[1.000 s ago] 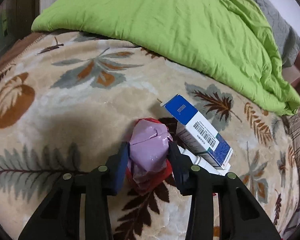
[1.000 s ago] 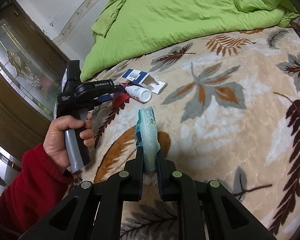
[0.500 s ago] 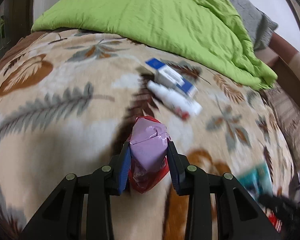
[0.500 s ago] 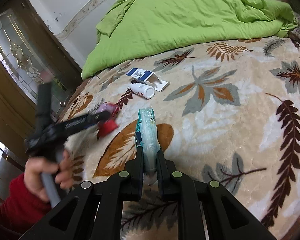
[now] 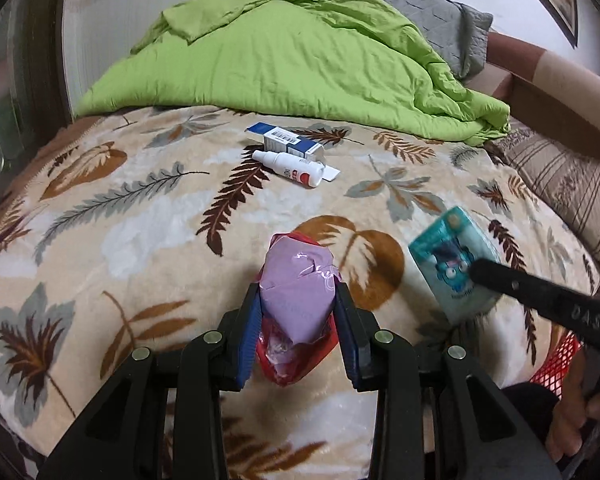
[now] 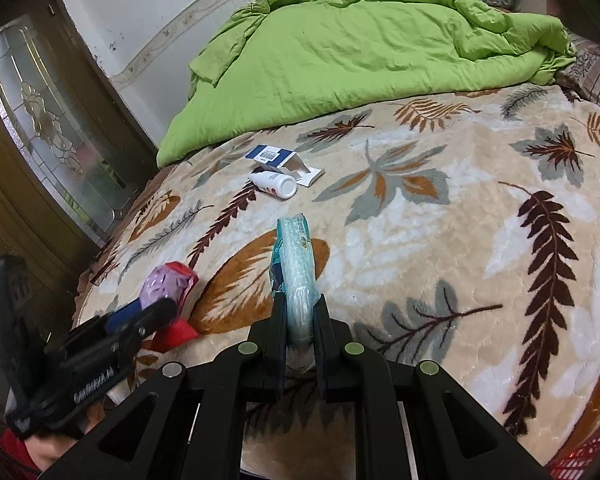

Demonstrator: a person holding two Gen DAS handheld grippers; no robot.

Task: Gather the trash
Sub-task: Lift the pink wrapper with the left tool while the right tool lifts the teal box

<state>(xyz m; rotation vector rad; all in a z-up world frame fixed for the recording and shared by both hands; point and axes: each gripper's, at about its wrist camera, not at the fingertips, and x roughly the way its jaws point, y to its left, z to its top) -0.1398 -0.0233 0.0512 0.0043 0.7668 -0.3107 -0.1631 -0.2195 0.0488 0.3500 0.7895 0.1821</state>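
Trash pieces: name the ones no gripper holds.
The white plastic spray bottle and the blue-and-white cardboard box lie loose on the leaf-patterned blanket.

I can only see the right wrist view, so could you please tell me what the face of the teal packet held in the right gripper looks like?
Observer: In the left wrist view the teal tissue packet shows its broad face, printed with a blue cartoon character.
Operator: Thank you. Is the left gripper's catch gripped from both sides?
Observer: Yes. The left gripper has its blue-padded fingers pressing both flanks of the purple and red wrapper.
Operator: Is anything red nearby besides that wrapper?
Observer: A red mesh shows at the lower right of the left wrist view, beneath the right gripper; I cannot tell what it belongs to.
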